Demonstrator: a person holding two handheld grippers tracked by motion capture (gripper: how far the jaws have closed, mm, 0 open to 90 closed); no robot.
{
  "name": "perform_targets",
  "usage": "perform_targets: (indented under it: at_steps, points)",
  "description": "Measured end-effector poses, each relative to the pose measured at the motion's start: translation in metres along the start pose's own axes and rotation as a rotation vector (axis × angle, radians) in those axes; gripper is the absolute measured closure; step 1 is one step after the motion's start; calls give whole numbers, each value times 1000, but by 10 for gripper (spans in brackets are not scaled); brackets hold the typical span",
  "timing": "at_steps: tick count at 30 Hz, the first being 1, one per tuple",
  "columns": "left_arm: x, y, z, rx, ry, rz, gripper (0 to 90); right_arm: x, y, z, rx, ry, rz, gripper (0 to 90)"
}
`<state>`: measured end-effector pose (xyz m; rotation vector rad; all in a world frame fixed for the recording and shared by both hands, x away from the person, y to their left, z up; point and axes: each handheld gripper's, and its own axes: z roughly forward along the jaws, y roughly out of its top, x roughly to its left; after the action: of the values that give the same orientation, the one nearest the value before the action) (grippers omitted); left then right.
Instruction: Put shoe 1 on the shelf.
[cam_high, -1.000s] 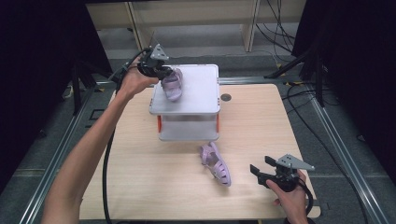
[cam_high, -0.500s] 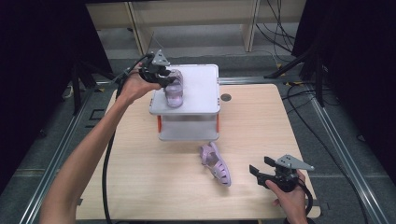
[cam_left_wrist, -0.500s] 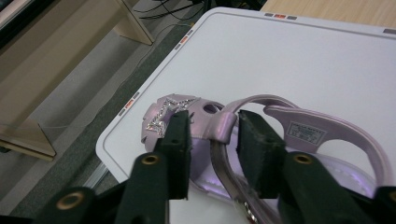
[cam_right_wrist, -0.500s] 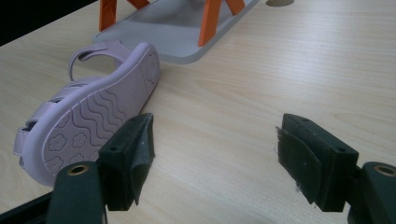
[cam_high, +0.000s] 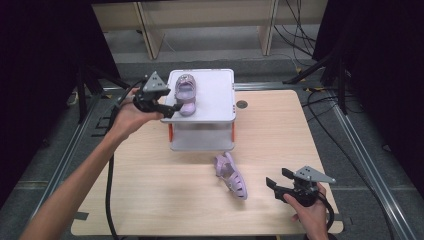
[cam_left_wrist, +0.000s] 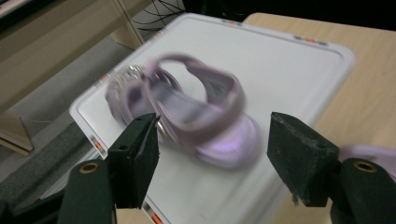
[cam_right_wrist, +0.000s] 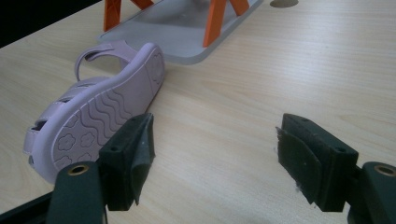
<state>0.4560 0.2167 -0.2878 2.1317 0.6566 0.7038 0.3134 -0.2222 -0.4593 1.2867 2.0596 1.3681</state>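
- Progress, judged: one of two purple sandals is sitting on top of the white stand (cam_high: 215, 107), so the work appears about half done; the second sandal is awaiting pickup.
- The placed sandal (cam_high: 185, 93) is resting upright on the stand's flat top, toward its left edge, toe pointing to the far side. In the left gripper view this sandal (cam_left_wrist: 187, 114) is lying on the white surface, blurred, with no pad touching it.
- The left hand-held gripper (cam_high: 167, 105) is hovering just beside the stand's left edge. Its jaws have just been opening; they are standing wide apart, and the sandal is lying beyond them, released.
- The second sandal (cam_high: 231, 175) is lying on its side on the table (cam_high: 150, 190), just in front of the stand, sole turned toward the right hand. In the right gripper view its wavy tread (cam_right_wrist: 93, 128) is showing, close to the stand's base with orange struts.
- The right hand-held gripper (cam_high: 277, 186) is waiting near the table's front edge, to the right of the second sandal, jaws spread wide and gripping nothing.
- Containers: none closed. The stand is carrying one sandal on top; the shelf beneath looks bare as far as is showing.
- Remaining, judged: grasping the tipped sandal and setting it beside the first.
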Motion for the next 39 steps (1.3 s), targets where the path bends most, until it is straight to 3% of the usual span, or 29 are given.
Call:
perform_targets:
  at_steps: [3, 5, 6, 7, 10, 11, 12, 14, 16, 17, 19, 20, 21, 23, 24, 25, 26, 28, 29, 32, 33, 34, 36, 37, 38, 39]
  points:
    - [-17, -23, -11, -24, -26, -10, 344, 1, 1, 1, -17, 8, -19, 276]
    - [-26, -36, -17, -41, -32, -21, 341, 3, 1, 0, 10, 11, 0, 276]
    - [-32, -46, -21, -59, -30, -35, 337, 5, 1, 0, 23, 11, 19, 276]
    - [-35, -51, -25, -62, -28, -38, 334, 3, 2, 1, 8, 8, -24, 276]
    - [-45, -77, -31, -81, -15, -40, 324, 4, 3, 1, 2, 14, -29, 275]
    - [-49, -85, -32, -80, -9, -42, 316, 7, 3, 1, 9, 27, 1, 275]
    - [-52, -93, -32, -74, -12, -43, 305, 7, 3, 1, 1, 31, -19, 276]
    - [-57, -108, -34, -86, -1, -61, 285, 11, 5, 1, 2, 35, -9, 276]
    - [-62, -121, -36, -99, 7, -75, 268, 13, 6, 1, -1, 28, -38, 275]
    - [-65, -128, -37, -113, 16, -90, 268, 15, 6, 2, -1, 54, -25, 275]
    - [-71, -141, -38, -115, 15, -117, 254, 19, 7, 3, 0, 58, -20, 273]
    - [-74, -148, -39, -106, 11, -119, 250, 19, 7, 4, -7, 65, -42, 272]
    - [-77, -154, -39, -106, 8, -122, 251, 21, 7, 3, 12, 62, -30, 272]
    - [-81, -166, -38, -105, 18, -123, 235, 22, 8, 5, -1, 69, -48, 271]
    - [-83, -171, -37, -101, 21, -133, 232, 23, 8, 4, 6, 63, -53, 271]
    - [-84, -176, -37, -94, 21, -140, 232, 25, 8, 4, 16, 69, -29, 271]
    - [-87, -181, -35, -96, 18, -157, 232, 25, 9, 5, 9, 80, -52, 271]
    - [-90, -190, -31, -87, 25, -140, 228, 29, 10, 5, 8, 87, -28, 271]
    - [-90, -195, -30, -60, 26, -119, 226, 28, 11, 5, 1, 85, -64, 271]
    - [-96, -205, -29, -50, 21, -150, 223, 34, 12, 3, 10, 88, -47, 270]
    - [-97, -209, -30, -38, 31, -145, 218, 33, 12, 4, 1, 93, -77, 270]
    - [-100, -212, -30, -39, 26, -160, 216, 35, 12, 5, -4, 104, -74, 270]
    - [-101, -216, -30, -6, 20, -138, 214, 39, 13, 4, 11, 103, -54, 270]
    - [-104, -218, -29, 4, 23, -140, 207, 39, 13, 6, -4, 108, -73, 270]
    - [-104, -219, -29, 23, 19, -115, 197, 39, 14, 6, 5, 100, -98, 270]
    - [-105, -219, -29, 21, 22, -114, 196, 42, 14, 6, 13, 112, -79, 270]
